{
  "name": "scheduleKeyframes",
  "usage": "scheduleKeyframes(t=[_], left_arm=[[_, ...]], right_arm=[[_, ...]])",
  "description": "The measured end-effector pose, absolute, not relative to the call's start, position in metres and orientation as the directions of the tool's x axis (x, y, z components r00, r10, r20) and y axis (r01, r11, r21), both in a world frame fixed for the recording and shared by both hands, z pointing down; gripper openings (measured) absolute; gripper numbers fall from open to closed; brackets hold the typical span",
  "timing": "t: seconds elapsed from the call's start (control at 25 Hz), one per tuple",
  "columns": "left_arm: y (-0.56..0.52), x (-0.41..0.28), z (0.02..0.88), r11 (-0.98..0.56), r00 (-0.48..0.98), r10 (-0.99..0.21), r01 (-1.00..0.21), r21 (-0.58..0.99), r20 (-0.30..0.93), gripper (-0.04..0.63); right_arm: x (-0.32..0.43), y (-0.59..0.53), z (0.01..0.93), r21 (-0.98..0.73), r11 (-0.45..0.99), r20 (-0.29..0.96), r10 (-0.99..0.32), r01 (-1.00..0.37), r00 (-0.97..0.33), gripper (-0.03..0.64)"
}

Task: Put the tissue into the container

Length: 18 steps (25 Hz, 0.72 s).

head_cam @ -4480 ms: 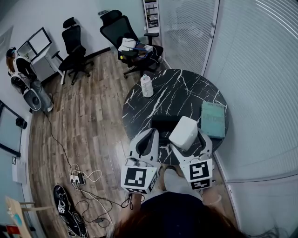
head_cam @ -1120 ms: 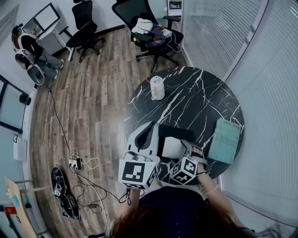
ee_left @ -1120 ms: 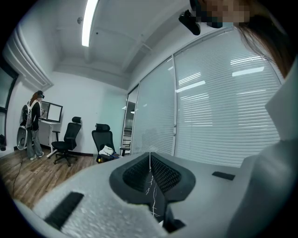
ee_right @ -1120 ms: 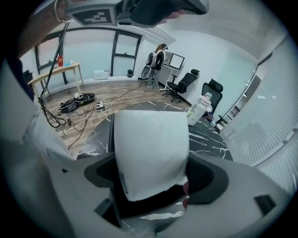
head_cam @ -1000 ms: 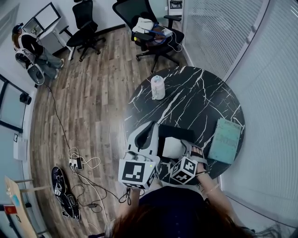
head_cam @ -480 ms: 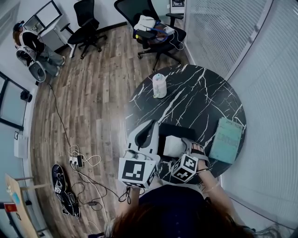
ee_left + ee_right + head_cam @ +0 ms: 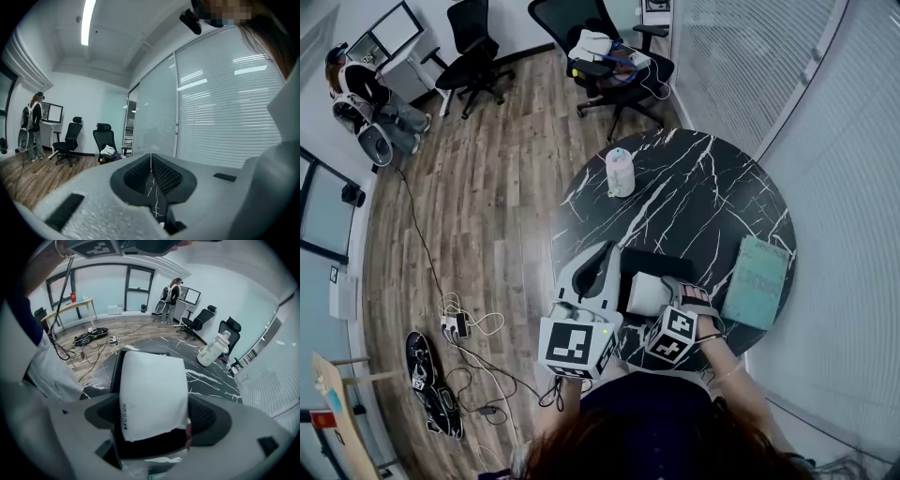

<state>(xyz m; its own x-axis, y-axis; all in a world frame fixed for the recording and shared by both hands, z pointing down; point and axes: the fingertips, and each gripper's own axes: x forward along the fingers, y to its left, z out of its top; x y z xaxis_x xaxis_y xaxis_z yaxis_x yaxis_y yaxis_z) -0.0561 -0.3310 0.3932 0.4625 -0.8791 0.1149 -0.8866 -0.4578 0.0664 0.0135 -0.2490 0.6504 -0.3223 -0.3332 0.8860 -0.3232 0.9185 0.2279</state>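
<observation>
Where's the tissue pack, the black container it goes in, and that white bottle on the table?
tissue pack [image 7: 152, 397]: right gripper view, middle of its white wrapper.
black container [image 7: 667, 267]: head view, on its far rim beyond the pack.
white bottle [image 7: 620, 174]: head view, on its body.

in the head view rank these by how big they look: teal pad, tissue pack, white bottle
1. teal pad, clearly largest
2. tissue pack, partly covered and held nearer the camera
3. white bottle, only slightly smaller

The last two are too close to rank firmly.
</observation>
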Motion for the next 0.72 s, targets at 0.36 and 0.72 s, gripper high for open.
scheduleKeyframes(t=[0.36,0.72], left_arm=[[-0.3329,-0.0537,0.3951,-0.455,0.460,-0.880,-0.888,0.067,0.119,0.031],[-0.3333,-0.0544,0.3954,-0.458,0.463,-0.878,-0.886,0.067,0.124,0.031]], right_arm=[[0.0140,-0.2493,0.6535,0.183,0.933,0.895,-0.289,-0.311,-0.339,0.422],[0.0097,-0.2497,0.6521,0.141,0.945,0.901,-0.245,-0.295,-0.357,0.422]])
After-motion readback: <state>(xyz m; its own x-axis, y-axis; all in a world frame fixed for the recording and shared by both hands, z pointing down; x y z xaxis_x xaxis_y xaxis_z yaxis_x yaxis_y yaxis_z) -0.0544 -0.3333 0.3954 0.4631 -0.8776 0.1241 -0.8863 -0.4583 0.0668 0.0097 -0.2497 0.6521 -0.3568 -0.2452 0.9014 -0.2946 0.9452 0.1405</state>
